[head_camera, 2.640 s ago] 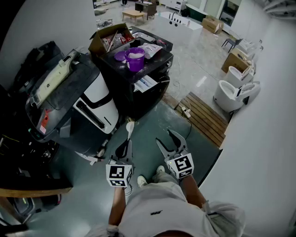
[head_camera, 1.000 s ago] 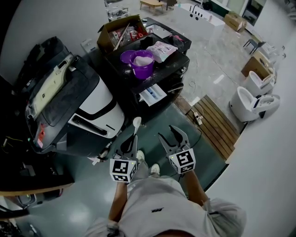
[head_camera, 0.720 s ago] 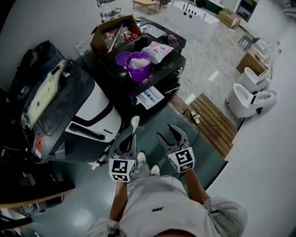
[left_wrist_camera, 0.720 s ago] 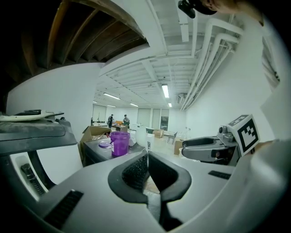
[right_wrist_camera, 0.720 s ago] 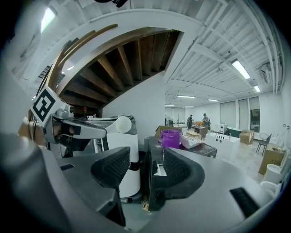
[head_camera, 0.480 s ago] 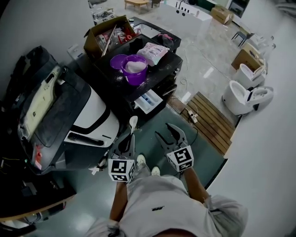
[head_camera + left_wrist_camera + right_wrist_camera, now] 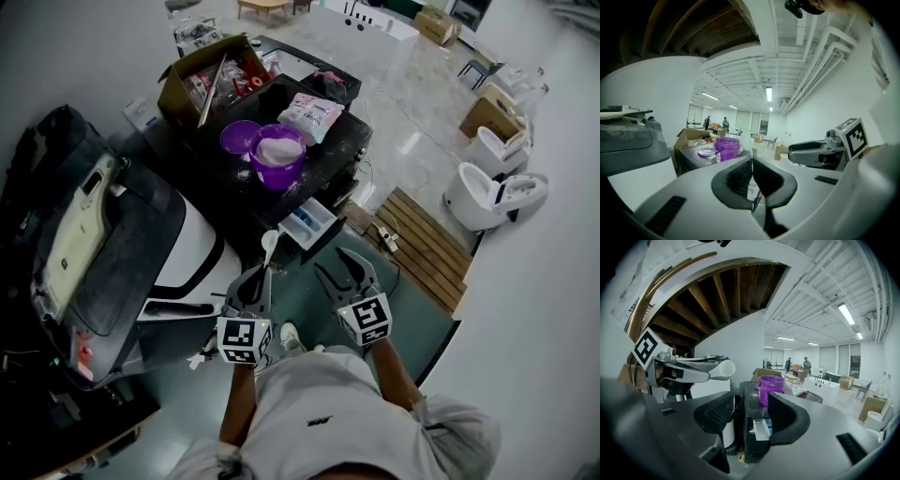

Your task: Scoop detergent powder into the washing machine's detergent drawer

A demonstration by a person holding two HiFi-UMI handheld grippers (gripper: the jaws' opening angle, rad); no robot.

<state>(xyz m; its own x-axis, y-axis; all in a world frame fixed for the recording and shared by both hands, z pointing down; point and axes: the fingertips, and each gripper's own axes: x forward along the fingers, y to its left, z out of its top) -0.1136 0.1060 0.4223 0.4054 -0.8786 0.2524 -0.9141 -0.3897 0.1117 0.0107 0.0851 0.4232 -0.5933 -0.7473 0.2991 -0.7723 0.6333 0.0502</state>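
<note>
The person stands facing the black washing machine [image 7: 330, 150] from a short way back. The left tongs [image 7: 260, 278] are clamped shut on the handle of a white spoon [image 7: 268, 244], which points forward and up, bowl outermost. This way the scoop leads toward the work and no regrasp should be needed. The left gripper view confirms it: the two pads are pressed together on the thin handle and the pale bowl shows just beyond them. The spoon looks empty, though its hollow side cannot be seen clearly. The right tongs [image 7: 337, 272] hang beside them with the jaws wide apart and nothing between, probably kept free to steady a container or the drawer. The purple tub [image 7: 277, 172] stands open on the machine's top surface, heaped with white powder [image 7: 278, 148]. Its lid [image 7: 239, 139] lies touching it on the far left, so the spoon can dip straight in. A detergent bag [image 7: 314, 111] and a cardboard box [image 7: 202, 80] sit behind it. The detergent drawer [image 7: 309, 222] is pulled out from the machine's front, below the tub and nearer the person, so a loaded spoon would only need to come down and back. Judging from this, scooping has not yet begun, and both tongs are well apart from the tub.
</note>
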